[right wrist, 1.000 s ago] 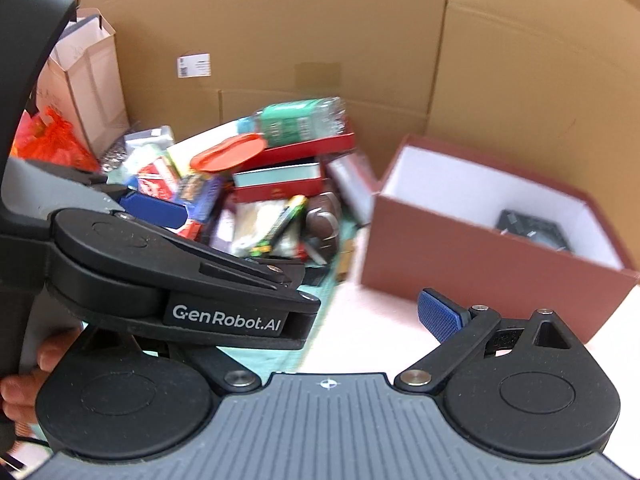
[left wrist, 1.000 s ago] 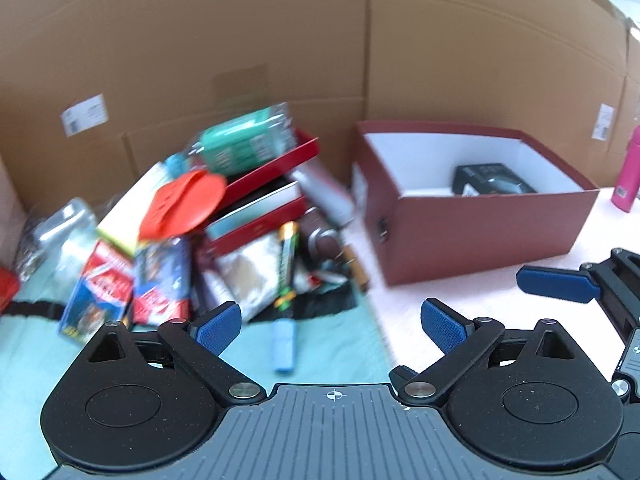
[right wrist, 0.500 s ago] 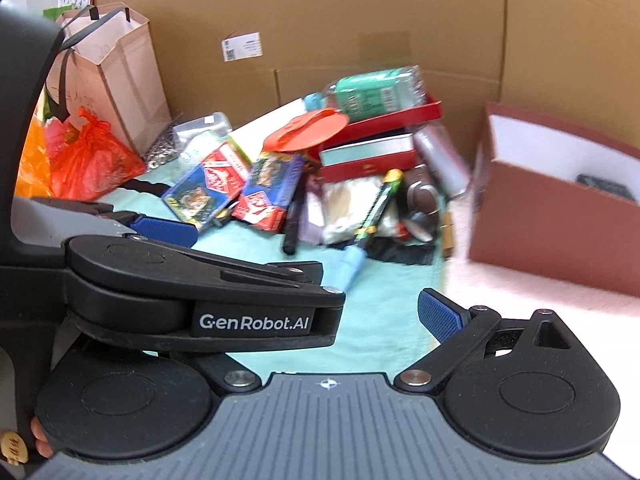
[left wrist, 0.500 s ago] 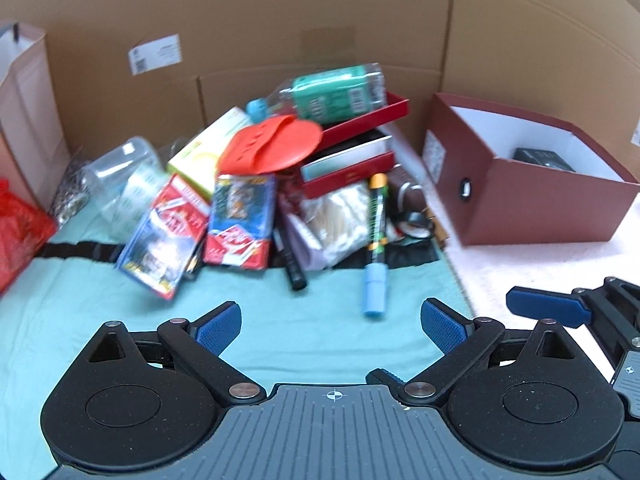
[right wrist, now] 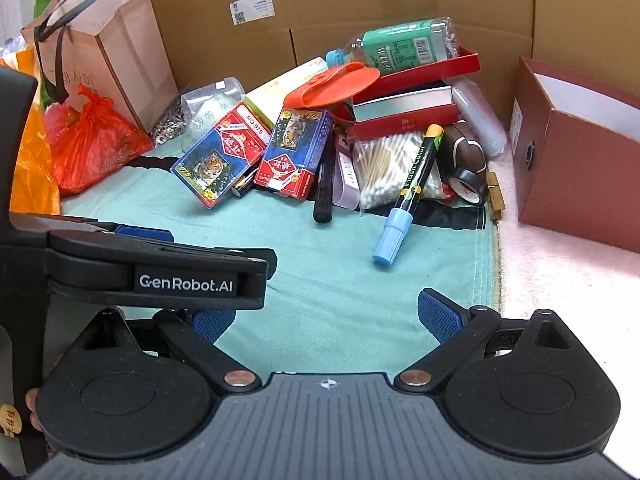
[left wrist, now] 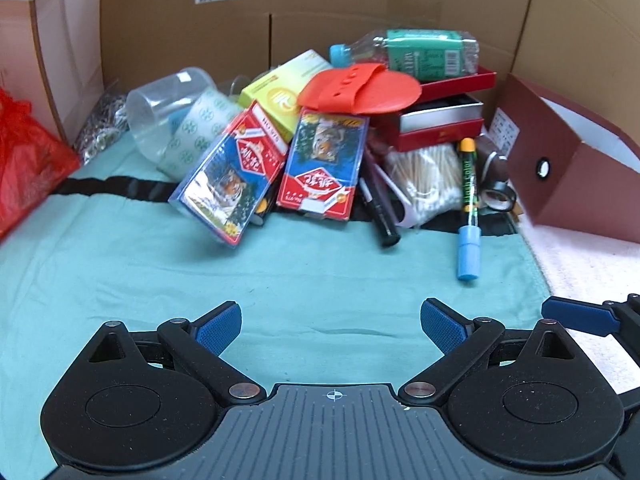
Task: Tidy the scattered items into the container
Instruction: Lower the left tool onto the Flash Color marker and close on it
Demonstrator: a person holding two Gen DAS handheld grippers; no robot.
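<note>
A heap of items lies on a teal cloth (left wrist: pixel 280 280): two card packs (left wrist: pixel 230 184) (left wrist: pixel 322 164), a black marker with a blue cap (left wrist: pixel 469 204), a bag of cotton swabs (left wrist: pixel 426 184), a red silicone piece (left wrist: pixel 360 88), red boxes (left wrist: pixel 440 120), a green-labelled bottle (left wrist: pixel 412 54) and a clear jar (left wrist: pixel 172 108). The dark red container box (left wrist: pixel 568 168) stands at the right. My left gripper (left wrist: pixel 330 322) is open over bare cloth, short of the heap. My right gripper (right wrist: pixel 326 316) is open too, beside the left one (right wrist: pixel 160 272).
Cardboard walls (left wrist: pixel 360 8) close off the back. A paper bag (right wrist: pixel 104 48) and red plastic bag (right wrist: pixel 88 140) stand at the left. A pinkish fluffy mat (right wrist: pixel 568 280) lies under the container. A roll of black tape (right wrist: pixel 468 186) lies near the container.
Both views have swung left and down, away from the container box and toward the heap. The box has slid to the right edge. Both grippers stay open.
</note>
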